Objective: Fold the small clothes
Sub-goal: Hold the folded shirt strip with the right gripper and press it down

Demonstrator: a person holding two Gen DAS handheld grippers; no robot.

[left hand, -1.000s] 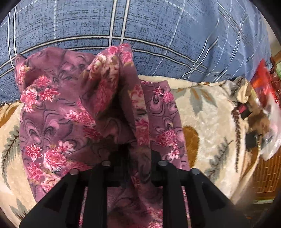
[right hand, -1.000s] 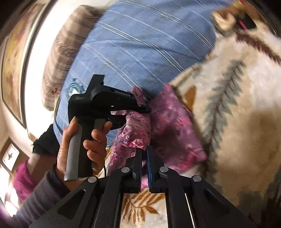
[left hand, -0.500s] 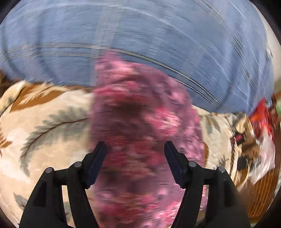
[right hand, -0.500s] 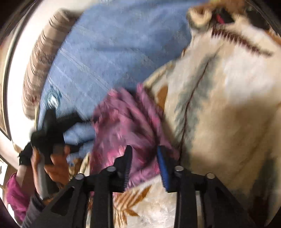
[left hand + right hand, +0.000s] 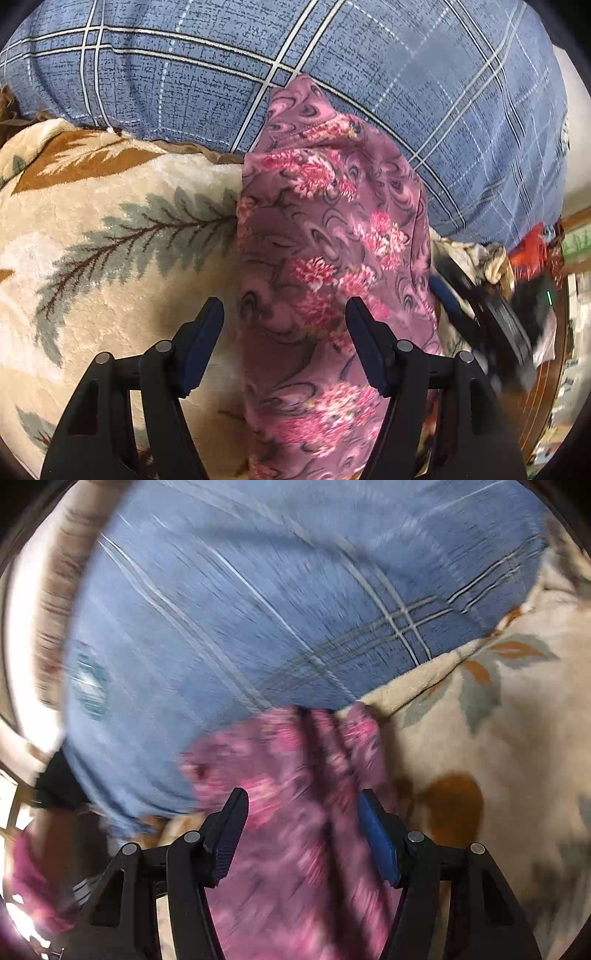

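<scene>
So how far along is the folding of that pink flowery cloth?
Done: the floral cloth lies as a narrow lengthwise strip on the leaf-print blanket, its top end against the blue plaid pillow. In hand: nothing; the left gripper and right gripper hover with jaws open. Left: likely a crosswise fold.

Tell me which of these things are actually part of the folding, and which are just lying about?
Part of the job:
- purple floral garment
- left tool, open
- right tool, open

Just lying about:
- blue plaid pillow
- cream leaf blanket
- red item

Floral garment (image 5: 332,258) on leaf-patterned blanket (image 5: 110,266)
</scene>
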